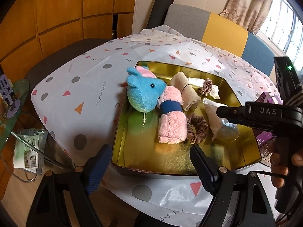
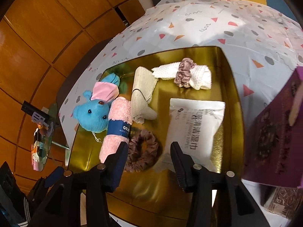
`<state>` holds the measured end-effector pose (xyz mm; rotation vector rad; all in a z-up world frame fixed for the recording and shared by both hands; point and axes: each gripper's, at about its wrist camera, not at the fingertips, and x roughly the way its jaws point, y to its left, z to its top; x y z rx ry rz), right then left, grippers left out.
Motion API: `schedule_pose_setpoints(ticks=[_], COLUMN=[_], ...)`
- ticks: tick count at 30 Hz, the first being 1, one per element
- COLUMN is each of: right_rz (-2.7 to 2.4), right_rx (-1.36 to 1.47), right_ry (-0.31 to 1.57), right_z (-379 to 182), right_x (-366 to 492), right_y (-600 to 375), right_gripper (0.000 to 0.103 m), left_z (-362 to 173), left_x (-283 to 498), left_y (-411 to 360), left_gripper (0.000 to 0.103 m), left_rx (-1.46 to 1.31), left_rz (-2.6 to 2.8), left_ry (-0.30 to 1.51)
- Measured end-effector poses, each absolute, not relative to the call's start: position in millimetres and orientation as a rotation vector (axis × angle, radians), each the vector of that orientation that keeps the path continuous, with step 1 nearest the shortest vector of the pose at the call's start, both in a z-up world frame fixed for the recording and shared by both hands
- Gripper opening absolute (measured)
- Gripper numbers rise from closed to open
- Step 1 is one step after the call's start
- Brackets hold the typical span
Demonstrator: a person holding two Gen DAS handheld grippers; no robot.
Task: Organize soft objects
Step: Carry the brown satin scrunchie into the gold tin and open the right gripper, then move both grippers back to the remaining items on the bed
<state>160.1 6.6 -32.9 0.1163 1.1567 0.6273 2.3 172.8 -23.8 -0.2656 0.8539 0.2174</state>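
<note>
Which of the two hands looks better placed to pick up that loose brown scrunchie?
Probably the right hand-held gripper: open, with the brown scrunchie between its fingers. The left hand-held gripper sits back at the gold tin's near rim.

Patterned tablecloth (image 1: 79, 75), purple box (image 2: 274, 141), perhaps leaflets (image 1: 28, 151)

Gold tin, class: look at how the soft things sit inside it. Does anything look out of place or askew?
The blue plush is perched on the left rim of the tin, hanging partly outside instead of lying flat inside. The pink towel leans against it. Everything else lies flat in the tin.
</note>
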Motion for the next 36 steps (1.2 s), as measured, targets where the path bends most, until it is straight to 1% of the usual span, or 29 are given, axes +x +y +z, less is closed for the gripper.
schedule_pose_setpoints(ticks=[5, 13, 18, 19, 20, 21, 23, 25, 30, 36], right_rz=[0.612, 0.592, 0.565, 0.554, 0.545, 0.532, 0.496, 0.460, 0.365, 0.225], right_rx=[0.080, -0.054, -0.080, -0.083, -0.083, -0.081, -0.073, -0.057, 0.042, 0.167], right_ry=[1.099, 0.927, 0.859, 0.841, 0.821, 0.801, 0.749, 0.695, 0.584, 0.543], right_z=[-20.0, 10.4, 23.1, 25.9, 29.1, 32.1, 40.3, 49.1, 70.6, 85.9], right_x=[146.5, 110.7, 96.0, 92.8, 89.5, 86.7, 80.3, 74.6, 63.1, 54.6], right_y=[-0.9, -14.1, -34.0, -39.3, -45.1, -51.6, -67.6, -85.5, -141.8, -220.4], right_gripper=[0.048, 0.048, 0.048, 0.049, 0.054, 0.063, 0.072, 0.072, 0.073, 0.073], left_z=[-16.9, -8.4, -0.9, 1.6, 4.1, 7.3, 14.0, 21.0, 37.5, 48.9], left_x=[1.5, 0.8, -0.9, -1.9, -2.8, -3.6, -5.7, -7.9, -10.7, -7.2], left_y=[166.2, 154.1, 140.2, 137.3, 134.6, 131.7, 126.2, 119.2, 94.7, 63.5], left_gripper=[0.085, 0.085, 0.085, 0.087, 0.091, 0.093, 0.099, 0.103, 0.103, 0.103], left_rx=[-0.239, -0.202, -0.149, -0.139, -0.129, -0.118, -0.103, -0.082, -0.032, -0.063], left_rz=[0.204, 0.177, 0.158, 0.159, 0.161, 0.163, 0.160, 0.159, 0.102, -0.091], left_ry=[0.838, 0.820, 0.792, 0.779, 0.765, 0.746, 0.712, 0.677, 0.609, 0.597])
